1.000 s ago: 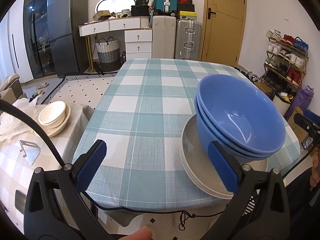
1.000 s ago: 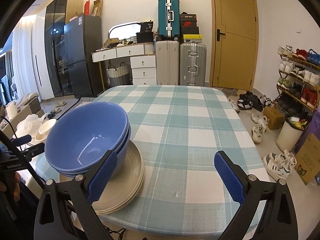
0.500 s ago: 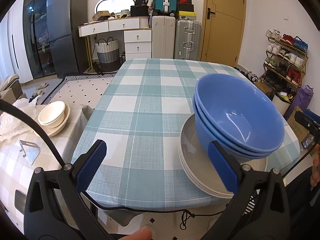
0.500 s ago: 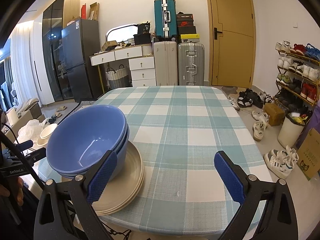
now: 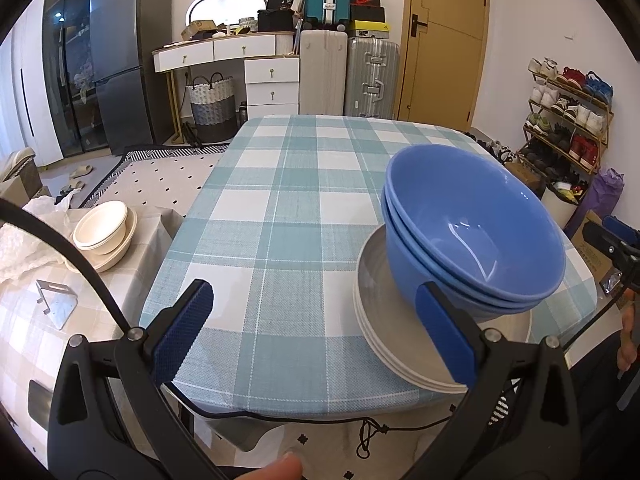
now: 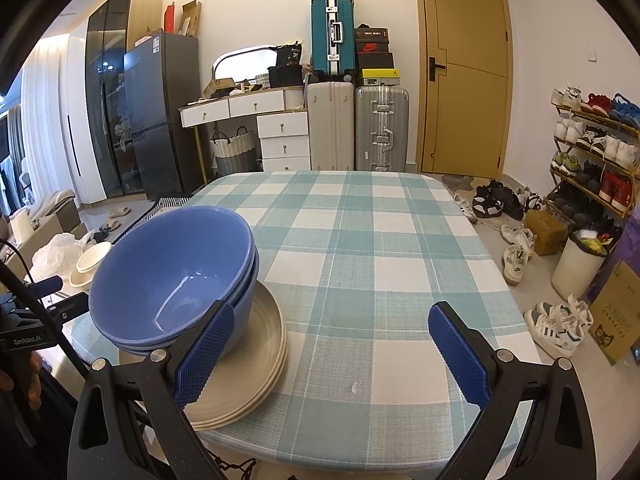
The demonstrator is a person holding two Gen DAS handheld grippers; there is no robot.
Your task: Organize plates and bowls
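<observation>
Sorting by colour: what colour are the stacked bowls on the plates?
Blue bowls, clearest in the left wrist view.

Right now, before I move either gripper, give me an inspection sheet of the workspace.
Surface: table under a teal and white checked cloth, mostly bare.
Job's things: blue bowls nested together, sitting on a stack of beige plates near the table's front edge.
Clutter: cream bowls and a metal bracket on a side table to the left.
Grippers: left gripper open and holding nothing; right gripper open and holding nothing; both short of the stack.
Cables: black cable hanging along the table's front edge.
Surroundings: fridge, suitcases, door, shoe rack.
</observation>
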